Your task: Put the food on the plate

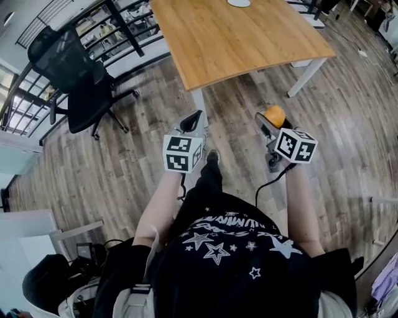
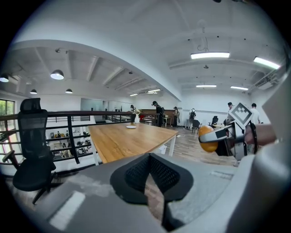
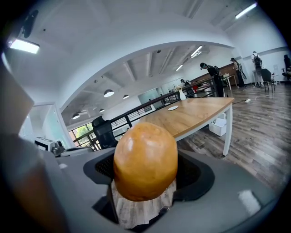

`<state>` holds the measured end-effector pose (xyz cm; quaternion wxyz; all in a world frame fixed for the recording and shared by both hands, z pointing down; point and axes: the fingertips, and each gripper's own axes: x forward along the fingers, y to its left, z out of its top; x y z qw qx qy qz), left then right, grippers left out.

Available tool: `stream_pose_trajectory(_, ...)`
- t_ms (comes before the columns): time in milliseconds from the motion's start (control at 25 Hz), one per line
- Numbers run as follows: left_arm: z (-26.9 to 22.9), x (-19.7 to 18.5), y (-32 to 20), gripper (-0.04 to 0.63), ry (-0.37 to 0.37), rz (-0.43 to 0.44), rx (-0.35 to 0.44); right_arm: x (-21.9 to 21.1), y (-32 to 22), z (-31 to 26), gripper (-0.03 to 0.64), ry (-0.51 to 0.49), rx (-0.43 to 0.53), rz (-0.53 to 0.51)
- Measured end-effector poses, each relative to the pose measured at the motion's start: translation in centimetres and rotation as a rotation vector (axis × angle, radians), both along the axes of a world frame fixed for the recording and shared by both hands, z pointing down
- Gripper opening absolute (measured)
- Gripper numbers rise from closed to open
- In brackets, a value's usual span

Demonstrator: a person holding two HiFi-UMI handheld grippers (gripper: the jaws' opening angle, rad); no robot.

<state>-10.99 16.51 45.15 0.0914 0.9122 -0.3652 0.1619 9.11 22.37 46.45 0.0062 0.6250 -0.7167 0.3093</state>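
Note:
A round golden-brown bun (image 3: 145, 161) fills the right gripper view, and my right gripper (image 1: 268, 119) is shut on it. In the head view the bun (image 1: 274, 115) shows orange at that gripper's tip, over the wood floor short of the table. It also appears in the left gripper view, where the bun (image 2: 207, 139) sits in the right gripper (image 2: 223, 135) at the right. My left gripper (image 1: 194, 119) is level with the right one, its jaws together on nothing. A small white plate (image 1: 239, 2) lies at the far end of the wooden table (image 1: 236, 43). The plate (image 2: 131, 127) looks distant and small.
A black office chair (image 1: 81, 81) stands on the floor to the left of the table, beside a black railing (image 1: 124, 28). The table's white leg (image 1: 306, 76) is ahead on the right. Several people (image 2: 159, 113) stand far back in the hall.

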Motion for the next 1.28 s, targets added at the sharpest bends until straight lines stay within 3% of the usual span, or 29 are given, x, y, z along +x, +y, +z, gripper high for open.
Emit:
stream_pose_trajectory(520, 1.6, -0.1, -16.4, 0.002, 0.034, -0.007, -0.032, 3.1, -15.2, 0.7, 0.364, 0.02, -0.024, 0.077)
stream_pose_trajectory(800, 1.7, 0.9, -25.9, 0.002, 0.038, 0.016, -0.065, 4.8, -24.1, 1.5, 0.364, 0.023, -0.086, 0.108)
stream_pose_trajectory(1040, 1.5, 0.1, -30.3, 0.002, 0.064, 0.034, -0.089, 5.2, -27.1, -0.3, 0.364, 0.056, -0.094, 0.153)
stream_pose_trajectory(1280, 3.1, 2.2, -32.8, 0.002, 0.061, 0.041, -0.113, 8.6, -28.8, 1.3, 0.364, 0.039, -0.099, 0.192)
